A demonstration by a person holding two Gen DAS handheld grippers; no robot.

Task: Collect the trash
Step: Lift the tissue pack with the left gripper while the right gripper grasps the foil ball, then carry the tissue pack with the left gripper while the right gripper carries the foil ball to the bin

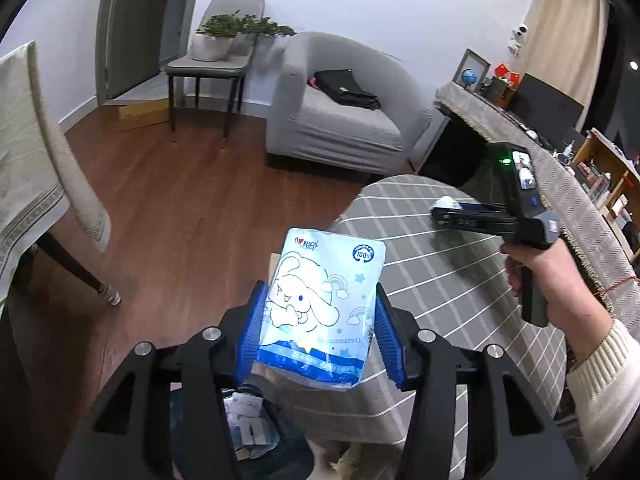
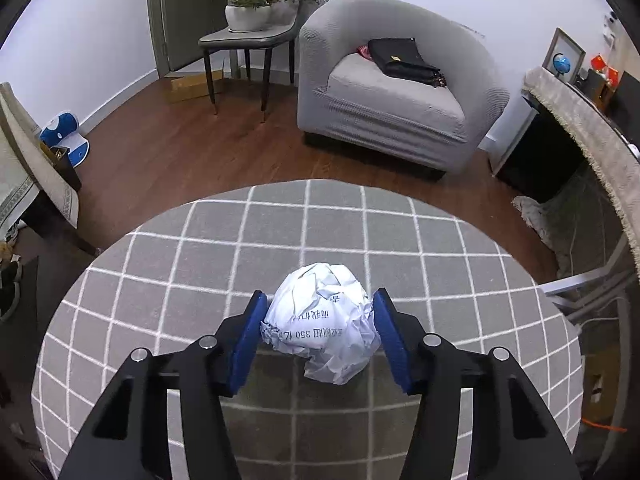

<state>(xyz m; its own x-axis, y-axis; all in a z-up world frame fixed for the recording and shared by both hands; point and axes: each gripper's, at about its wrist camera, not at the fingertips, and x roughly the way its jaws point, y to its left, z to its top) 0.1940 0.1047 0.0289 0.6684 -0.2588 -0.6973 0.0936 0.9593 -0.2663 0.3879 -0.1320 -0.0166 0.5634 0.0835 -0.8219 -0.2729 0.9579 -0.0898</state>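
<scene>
Left gripper [image 1: 318, 330] is clamped on a blue-and-white tissue pack [image 1: 320, 308], both blue pads pressing its long sides, and it hangs out past the near-left edge of the round table [image 2: 460, 240] with its grey checked cloth. Below it, at the bottom of the left wrist view, there looks to be a dark bin or bag [image 1: 248, 420] with scraps inside, though that part is too dim to be sure of.

Over on the table, the right gripper [image 2: 318, 330] straddles a crumpled paper ball [image 2: 324, 320] that sits on the cloth near the middle. The left pad touches the crumple; the right pad sits at its edge, and I cannot tell whether it truly bites yet.

How will these handle? The pack is soft plastic film over a squashy filling, light and a bit slick, so a squeeze across its broad middle, as now, should hold it. The ball is featherweight, springy and irregular; it will likely compress before it grips, and could pop out sideways if pinched off-centre. Best taken across its widest part, low near the cloth.
</scene>
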